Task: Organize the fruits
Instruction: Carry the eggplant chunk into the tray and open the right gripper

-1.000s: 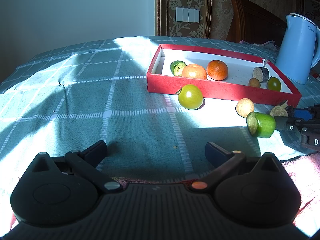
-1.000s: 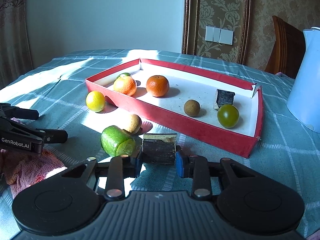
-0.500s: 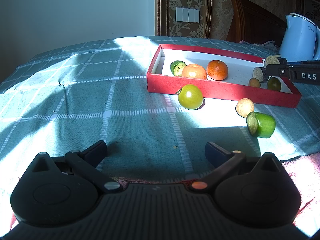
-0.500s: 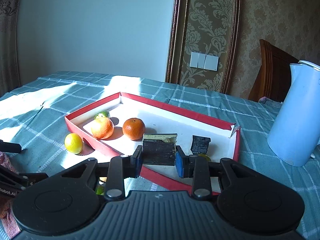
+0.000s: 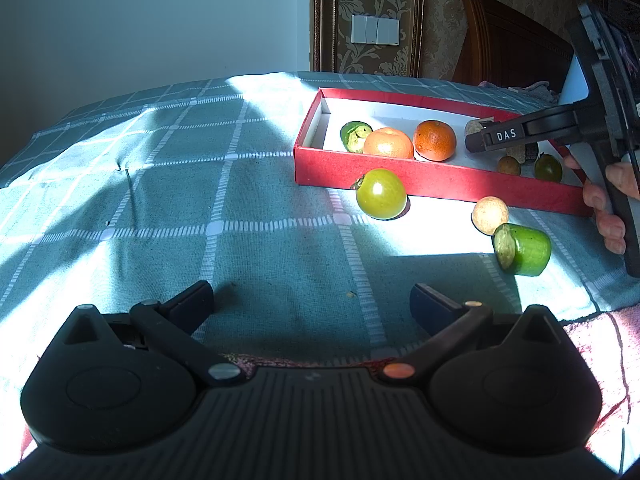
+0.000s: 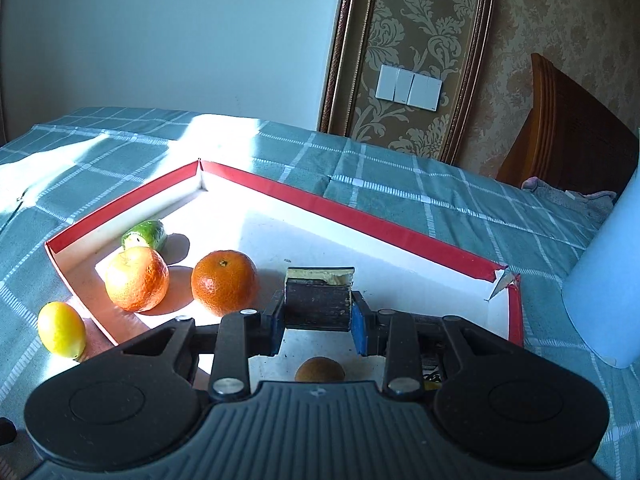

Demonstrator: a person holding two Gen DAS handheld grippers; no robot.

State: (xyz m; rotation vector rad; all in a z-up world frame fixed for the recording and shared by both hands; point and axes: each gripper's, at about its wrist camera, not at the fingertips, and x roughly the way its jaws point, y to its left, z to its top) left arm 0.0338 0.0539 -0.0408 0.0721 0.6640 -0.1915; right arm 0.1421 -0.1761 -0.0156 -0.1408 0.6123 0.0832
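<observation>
A red box with a white floor holds two oranges, a green cut piece, a small brown fruit and a dark green fruit. My right gripper is shut on a dark cut fruit piece and holds it above the box floor; it also shows in the left wrist view. My left gripper is open and empty, low over the cloth. A green-yellow round fruit, a pale round fruit and a green cut piece lie outside the box.
A teal checked cloth covers the table. A pale blue kettle stands right of the box. A pink towel lies at the near right. A wooden chair stands behind.
My right gripper has carried the dark piece from the cloth in front of the box, up and forward over the box interior. My left gripper has stayed still.
</observation>
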